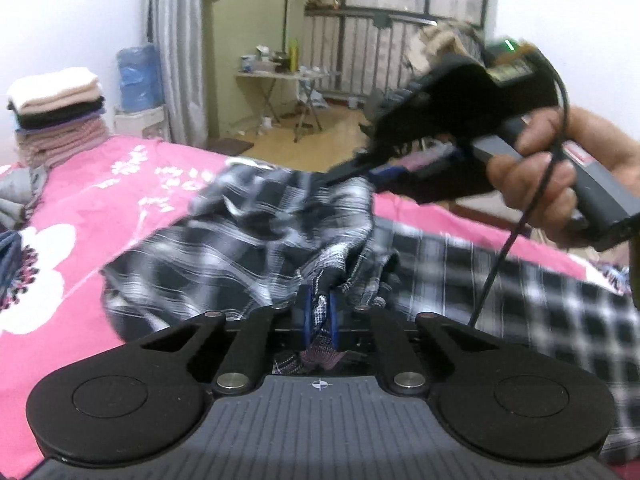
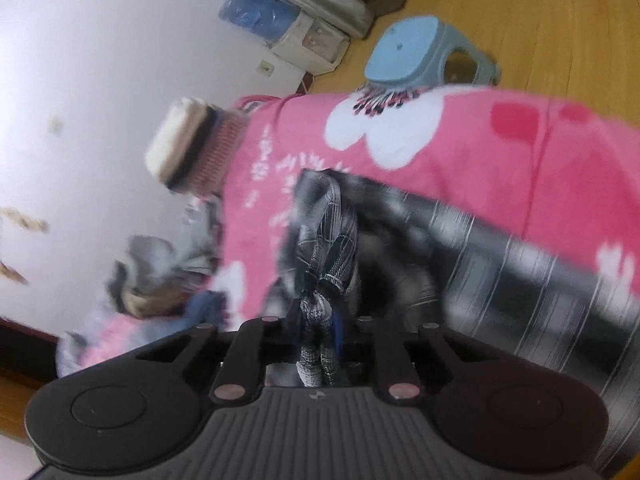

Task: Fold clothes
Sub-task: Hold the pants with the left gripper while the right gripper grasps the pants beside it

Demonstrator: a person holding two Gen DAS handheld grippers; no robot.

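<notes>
Pink floral bedspread (image 1: 120, 184) carries the plaid shirt (image 1: 248, 236), which lies rumpled across it. Beyond the shirt a stack of folded clothes (image 1: 56, 112) sits at the bed's far corner, with a blue stool (image 2: 416, 56) on the floor past the edge. Left gripper (image 1: 320, 316) is clenched on a fold of shirt; right gripper (image 2: 318, 320), tilted downward in a hand (image 1: 548, 176) above the shirt, pinches another bunch.

Each gripper has a ribbed grey body with a small crosshair mark, black linkage arms on silver pivots, and blue-edged pads. The right gripper (image 1: 360, 170) carries a black cable, a green light and a grey handle.
</notes>
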